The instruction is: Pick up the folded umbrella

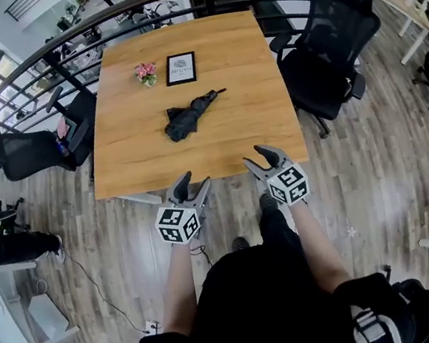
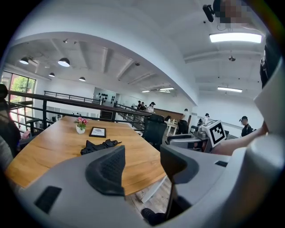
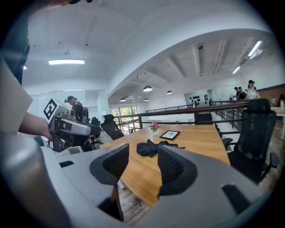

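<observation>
Tabletop (image 1: 195,149) of pale wood carries the folded umbrella (image 1: 187,117) near its centre, black and loosely bunched, its long axis running 8 to 2 o'clock with the thin end toward 2. At the 6 o'clock edge the left tool (image 1: 192,182) and right tool (image 1: 257,157) hover, jaws apart and empty. Print on the framed card (image 1: 180,68) at 12 o'clock is too small to read.

Black office chairs (image 1: 327,42) flank a wooden table (image 1: 229,136) on plank flooring (image 1: 377,172) (curved railing (image 1: 48,54) behind).
</observation>
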Tool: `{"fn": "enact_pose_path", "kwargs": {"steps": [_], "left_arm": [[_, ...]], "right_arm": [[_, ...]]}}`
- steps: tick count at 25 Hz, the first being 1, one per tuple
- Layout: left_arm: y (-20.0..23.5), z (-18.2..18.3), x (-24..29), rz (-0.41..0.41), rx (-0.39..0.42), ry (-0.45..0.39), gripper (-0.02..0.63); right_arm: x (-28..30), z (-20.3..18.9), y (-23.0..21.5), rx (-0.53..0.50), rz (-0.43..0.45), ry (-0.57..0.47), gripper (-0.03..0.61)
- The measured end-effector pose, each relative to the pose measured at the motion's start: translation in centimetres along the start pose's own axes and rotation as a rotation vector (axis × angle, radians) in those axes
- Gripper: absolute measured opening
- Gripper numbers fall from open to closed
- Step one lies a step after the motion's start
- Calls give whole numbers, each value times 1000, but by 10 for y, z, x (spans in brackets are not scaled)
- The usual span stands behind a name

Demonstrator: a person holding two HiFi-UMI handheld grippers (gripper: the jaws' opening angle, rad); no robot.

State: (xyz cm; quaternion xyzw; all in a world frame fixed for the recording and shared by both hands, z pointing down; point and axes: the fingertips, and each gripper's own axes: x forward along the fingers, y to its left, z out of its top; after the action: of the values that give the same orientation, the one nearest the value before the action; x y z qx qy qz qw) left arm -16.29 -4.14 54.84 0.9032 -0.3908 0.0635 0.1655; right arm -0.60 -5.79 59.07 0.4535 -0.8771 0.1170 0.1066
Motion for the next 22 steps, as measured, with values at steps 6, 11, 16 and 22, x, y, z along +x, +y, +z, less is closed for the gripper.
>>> {"fn": "enact_pose_path", "kwargs": {"steps": [6,11,16,22], "left_arm": [[16,21,33,53,-13,-28,247],[31,30,56,103,-37,-26,247],[42,39,78,160,-55,-37,247],[51,46,101,223,-74,-50,247]], "right_arm": [[30,20,-31,-19,58,4,216],[59,32,-53,-31,116,18,216],[83,44,-75,-48,179,26,216],[100,46,-99,-67,242,47,216]]}}
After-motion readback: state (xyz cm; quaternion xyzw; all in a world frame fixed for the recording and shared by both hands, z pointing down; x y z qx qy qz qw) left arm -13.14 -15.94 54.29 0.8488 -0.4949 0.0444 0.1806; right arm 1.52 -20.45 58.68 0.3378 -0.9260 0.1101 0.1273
